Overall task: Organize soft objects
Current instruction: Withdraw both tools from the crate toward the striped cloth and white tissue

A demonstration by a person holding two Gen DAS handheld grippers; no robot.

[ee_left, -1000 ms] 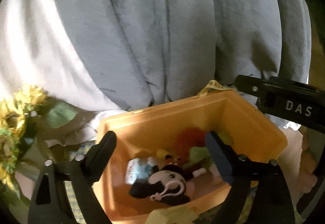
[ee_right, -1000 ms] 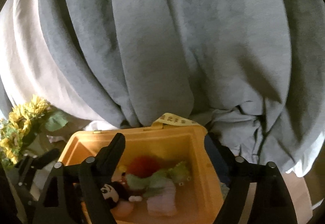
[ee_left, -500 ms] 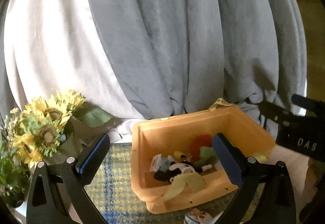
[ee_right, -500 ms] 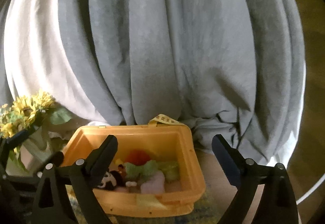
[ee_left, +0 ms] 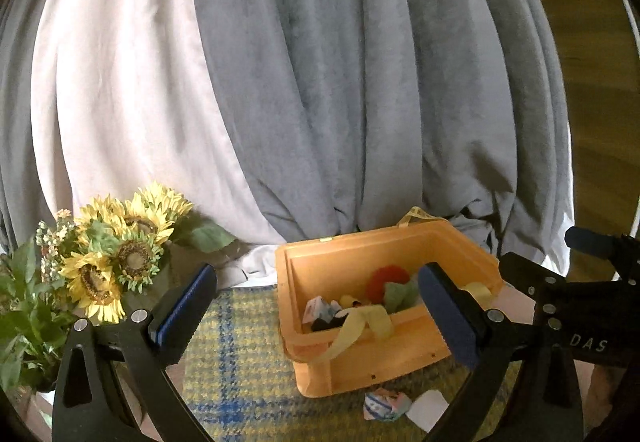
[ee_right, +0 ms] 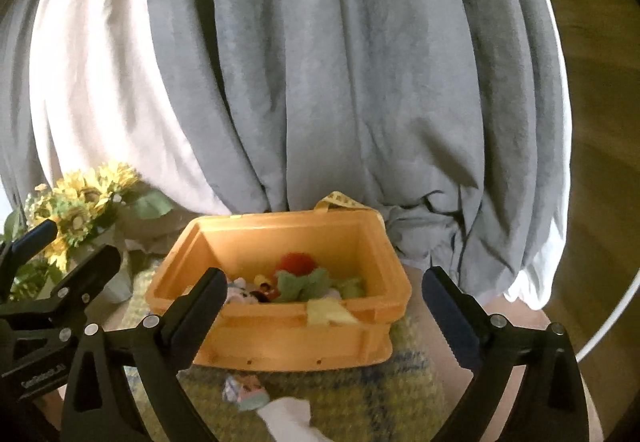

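Nearest the cameras, the left gripper [ee_left: 316, 306] is hanging with its blue-padded fingers [ee_left: 182, 308] spread wide and nothing between them, and the right gripper [ee_right: 322, 306] is likewise standing wide open and empty; each is showing at the edge of the other's view. Just beyond the fingertips, on the yellow-and-blue checked cloth [ee_left: 240, 354], a small patterned soft item [ee_left: 385, 400] is lying just in front of the bin, with a white piece [ee_left: 428, 410] lying just beside it; in the right wrist view the same pair is appearing as a blurred pastel shape [ee_right: 246, 392] and a white patch [ee_right: 290, 418]. Behind them the orange plastic bin [ee_left: 360, 362] is sitting on the cloth, open at the top. Inside it soft toys are lying piled together: a red fuzzy ball [ee_left: 388, 280] toward the back, a green plush [ee_left: 400, 294] touching it, a small white-and-blue item [ee_left: 318, 310] at the left, and a black piece low in the middle that is too hidden to make out. A pale yellow strip [ee_left: 362, 326] is draping over the bin's front rim. To the left of the bin a bunch of sunflowers [ee_left: 120, 254] is standing near the edge of the cloth. Farthest back, grey curtains [ee_left: 380, 81] and a white curtain [ee_left: 120, 101] are hanging in folds, their hems bunching behind the bin.
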